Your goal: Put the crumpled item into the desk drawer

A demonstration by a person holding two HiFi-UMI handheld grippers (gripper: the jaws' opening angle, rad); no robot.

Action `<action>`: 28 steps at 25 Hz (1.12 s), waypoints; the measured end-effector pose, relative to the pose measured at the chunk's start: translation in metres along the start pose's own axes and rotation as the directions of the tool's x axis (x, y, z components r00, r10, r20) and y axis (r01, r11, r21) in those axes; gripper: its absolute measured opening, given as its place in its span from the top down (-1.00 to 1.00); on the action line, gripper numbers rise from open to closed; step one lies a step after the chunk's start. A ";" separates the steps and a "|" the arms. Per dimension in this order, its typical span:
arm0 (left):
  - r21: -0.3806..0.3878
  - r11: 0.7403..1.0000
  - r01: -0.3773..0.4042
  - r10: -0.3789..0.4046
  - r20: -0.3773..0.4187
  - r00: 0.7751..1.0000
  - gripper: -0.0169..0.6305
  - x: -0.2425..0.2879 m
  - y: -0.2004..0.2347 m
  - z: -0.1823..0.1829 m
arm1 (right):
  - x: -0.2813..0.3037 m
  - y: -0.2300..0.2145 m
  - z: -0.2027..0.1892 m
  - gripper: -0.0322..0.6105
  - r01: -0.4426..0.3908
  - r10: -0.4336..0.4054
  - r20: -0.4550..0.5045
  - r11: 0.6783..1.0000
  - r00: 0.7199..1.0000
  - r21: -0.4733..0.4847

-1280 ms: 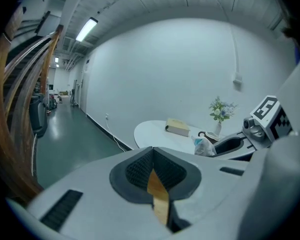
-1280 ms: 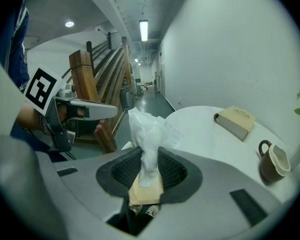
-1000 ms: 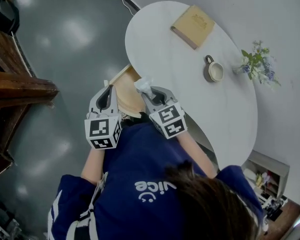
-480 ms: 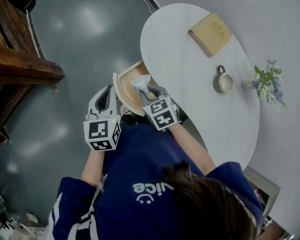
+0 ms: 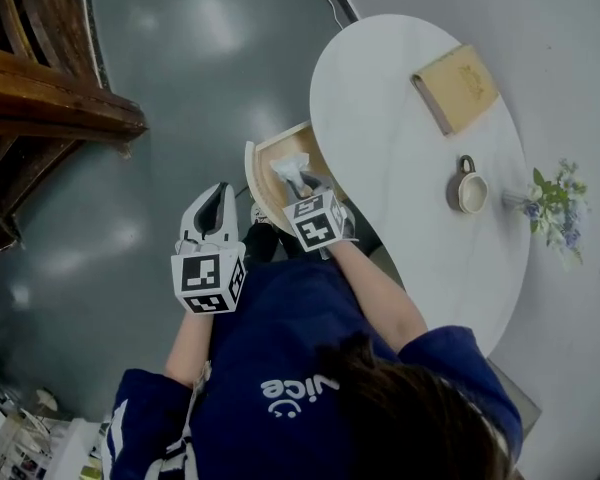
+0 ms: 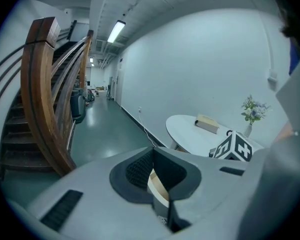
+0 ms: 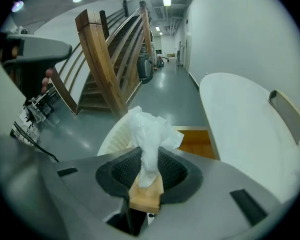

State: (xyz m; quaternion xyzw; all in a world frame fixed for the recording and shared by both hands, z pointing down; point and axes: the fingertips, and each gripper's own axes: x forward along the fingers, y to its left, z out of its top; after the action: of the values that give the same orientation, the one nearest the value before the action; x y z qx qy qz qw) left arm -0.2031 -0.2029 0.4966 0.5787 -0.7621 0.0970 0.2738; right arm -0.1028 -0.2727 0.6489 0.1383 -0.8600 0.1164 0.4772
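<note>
My right gripper [image 5: 298, 182] is shut on a white crumpled tissue [image 5: 287, 167], which sticks up from between its pads [image 7: 149, 159]. It hangs over the open wooden drawer [image 5: 310, 148] that juts from under the round white table [image 5: 400, 158]. In the right gripper view the tissue [image 7: 147, 131] stands in front of the drawer's white front [image 7: 112, 136] and orange wood inside [image 7: 192, 140]. My left gripper [image 5: 212, 194] is shut and holds nothing, to the left of the drawer and below it in the head view. Its pads [image 6: 152, 156] meet at the tips.
On the table lie a tan book [image 5: 458, 86], a small mug [image 5: 468, 190] and a vase of flowers [image 5: 555, 203]. A wooden staircase [image 5: 40, 98] stands to the left across the grey floor [image 5: 180, 88]. The person's body fills the bottom of the head view.
The right gripper has carried the tissue from the drawer's edge by the table to above the drawer's inside. The left gripper now sits farther from the drawer's front.
</note>
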 end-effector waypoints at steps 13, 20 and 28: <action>-0.011 0.997 -0.073 0.072 -0.029 0.997 0.93 0.014 0.020 -0.002 | 0.081 -0.003 -0.042 0.54 -0.075 0.060 -0.195 0.995 0.979 -0.068; -0.033 0.995 -0.095 0.092 -0.086 0.992 0.93 0.013 0.019 -0.026 | 0.118 -0.004 -0.064 0.53 -0.113 0.069 -0.310 0.986 0.948 -0.127; -0.056 0.987 -0.148 0.141 -0.120 0.983 0.93 0.009 0.029 -0.045 | 0.143 -0.005 -0.085 0.50 -0.163 0.071 -0.400 0.966 0.914 -0.202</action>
State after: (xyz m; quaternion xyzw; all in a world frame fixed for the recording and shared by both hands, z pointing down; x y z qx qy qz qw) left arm -0.2182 -0.1806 0.5433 0.5060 -0.7878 0.1252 0.3281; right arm -0.1062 -0.2673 0.8156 0.0038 -0.7624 0.0695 0.6434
